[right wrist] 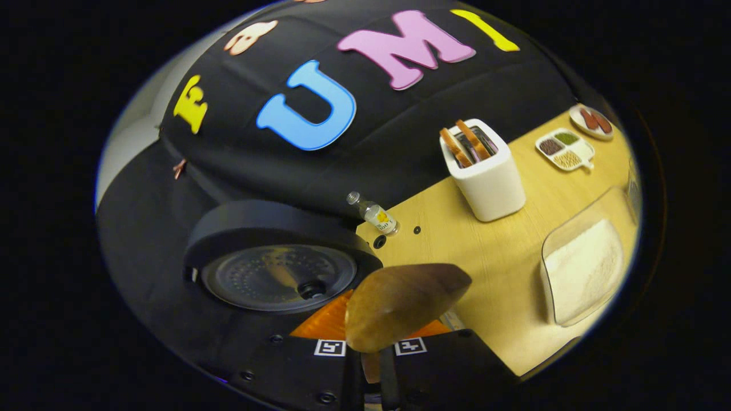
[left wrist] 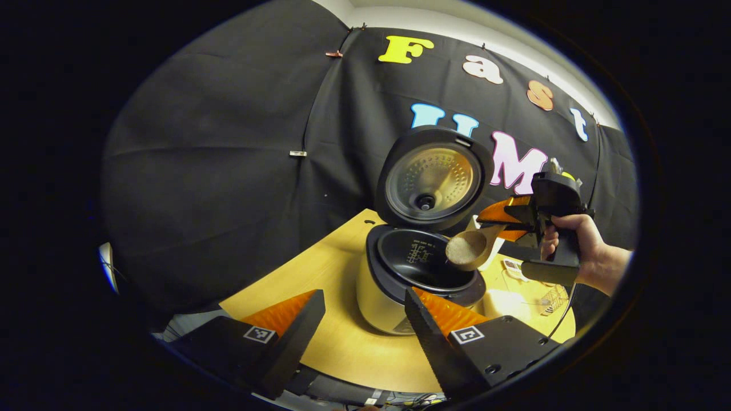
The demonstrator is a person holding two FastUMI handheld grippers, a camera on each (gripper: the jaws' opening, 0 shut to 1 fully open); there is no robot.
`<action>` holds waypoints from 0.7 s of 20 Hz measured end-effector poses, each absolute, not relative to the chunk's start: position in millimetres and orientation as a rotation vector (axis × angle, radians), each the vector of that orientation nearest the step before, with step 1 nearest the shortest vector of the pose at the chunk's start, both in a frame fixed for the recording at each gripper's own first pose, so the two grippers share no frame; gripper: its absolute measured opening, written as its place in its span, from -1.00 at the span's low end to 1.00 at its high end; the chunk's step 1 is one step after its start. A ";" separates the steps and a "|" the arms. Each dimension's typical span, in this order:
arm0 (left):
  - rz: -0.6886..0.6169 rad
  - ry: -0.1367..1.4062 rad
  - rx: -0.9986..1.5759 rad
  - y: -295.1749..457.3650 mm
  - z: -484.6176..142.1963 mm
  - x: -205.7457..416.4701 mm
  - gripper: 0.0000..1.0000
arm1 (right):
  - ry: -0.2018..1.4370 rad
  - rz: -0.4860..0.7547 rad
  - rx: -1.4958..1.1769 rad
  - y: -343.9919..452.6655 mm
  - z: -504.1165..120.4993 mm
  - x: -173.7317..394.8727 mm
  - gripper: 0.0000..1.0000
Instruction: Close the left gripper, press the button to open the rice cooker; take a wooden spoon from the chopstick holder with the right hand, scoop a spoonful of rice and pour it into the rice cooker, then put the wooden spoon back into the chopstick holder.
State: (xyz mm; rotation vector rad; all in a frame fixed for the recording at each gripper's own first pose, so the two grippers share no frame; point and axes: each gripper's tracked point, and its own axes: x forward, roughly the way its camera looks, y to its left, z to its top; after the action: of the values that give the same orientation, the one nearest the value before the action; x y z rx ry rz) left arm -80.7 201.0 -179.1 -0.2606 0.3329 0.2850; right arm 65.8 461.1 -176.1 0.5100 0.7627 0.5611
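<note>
Black cloth backs a pale wooden tabletop (left wrist: 342,342) on which the rice cooker (left wrist: 400,291) stands, lid (left wrist: 431,180) swung up and the dark inner pot (left wrist: 425,260) exposed. Right of centre in the left gripper view, the right claw (left wrist: 502,220) is clamped on the handle of the wooden spoon (left wrist: 471,246); the spoon's long axis runs from the claw down and to the left, so its bowl, heaped with rice, hangs over the right rim of the pot. From the claw, the pot lies just beyond and below the spoon's tip, so I judge the pour needs a small reach leftward and a roll of the wrist. In the right gripper view the spoon (right wrist: 400,305) juts from between its fingers at bottom centre, with the rice container (right wrist: 582,268) at the right edge. The left claw (left wrist: 365,311) stands apart, holding nothing, near the cooker's front at the bottom of its own view.
</note>
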 end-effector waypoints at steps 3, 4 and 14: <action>0.305 0.333 -0.261 217.8 -177.0 -81.5 0.92 | 0.724 0.633 0.421 484.0 -177.2 57.2 -0.68; 0.313 0.333 -0.265 220.3 -177.4 -82.7 0.92 | 0.709 0.646 0.382 487.6 -179.0 56.0 -0.68; 0.346 0.363 -0.280 218.2 -187.8 -91.0 0.92 | 0.476 0.836 -0.017 515.7 -184.6 40.4 -0.68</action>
State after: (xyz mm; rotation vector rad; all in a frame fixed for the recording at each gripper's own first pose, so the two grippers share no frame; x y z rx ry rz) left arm -91.0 218.2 -187.8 -0.2802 0.3634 0.3460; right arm 40.4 515.7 -184.6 -0.0172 0.4763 0.8360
